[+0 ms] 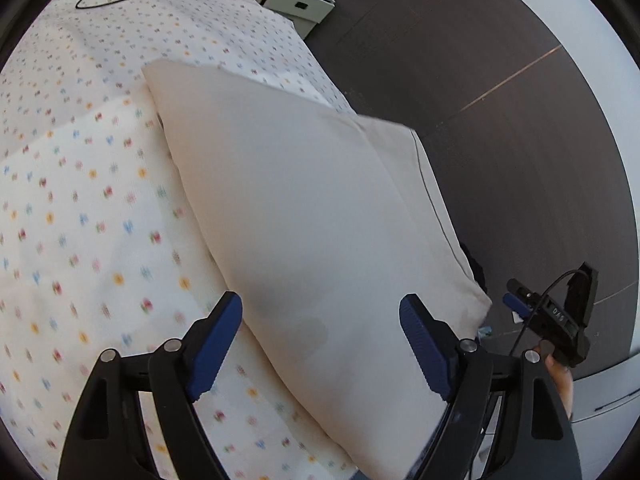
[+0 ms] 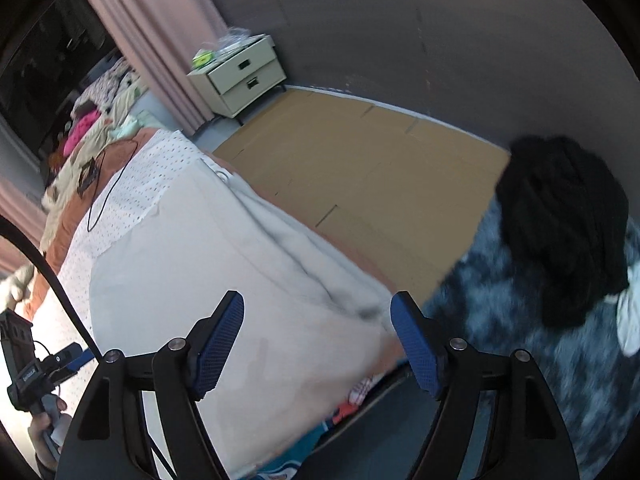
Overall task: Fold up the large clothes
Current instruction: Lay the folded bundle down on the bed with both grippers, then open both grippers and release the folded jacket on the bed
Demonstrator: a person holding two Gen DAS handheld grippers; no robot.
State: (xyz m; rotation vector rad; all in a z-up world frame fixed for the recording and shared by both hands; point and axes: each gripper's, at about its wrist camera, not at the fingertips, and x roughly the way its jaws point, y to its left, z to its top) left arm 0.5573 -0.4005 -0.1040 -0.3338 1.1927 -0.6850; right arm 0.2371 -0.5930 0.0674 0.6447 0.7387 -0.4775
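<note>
On a bed spread with a white flower-dotted sheet (image 1: pixel 92 208), a folded cream garment (image 1: pixel 304 208) lies along the sheet's right side, its far corner reaching toward the bed's edge above a dark floor (image 1: pixel 500 160). The left gripper (image 1: pixel 320 344) hovers over the near end of the garment, jaws spread wide and clasping nothing, the blue pads standing to either side of the cloth below. At the right edge of that view the right gripper (image 1: pixel 550 316) shows in a person's hand, apart from the fabric. From the right wrist view, the left gripper (image 2: pixel 60 356) appears low at the far left; the right gripper (image 2: pixel 318 340) likewise stands wide open and empty above the cream garment (image 2: pixel 208 280), which covers the near end of the bed. Beyond lie a tan floor panel (image 2: pixel 360 172), a cream nightstand (image 2: pixel 244 76) by pink curtains (image 2: pixel 160 36), and at right a black heap of cloth (image 2: pixel 560 220) on a mottled blue rug (image 2: pixel 520 340)
</note>
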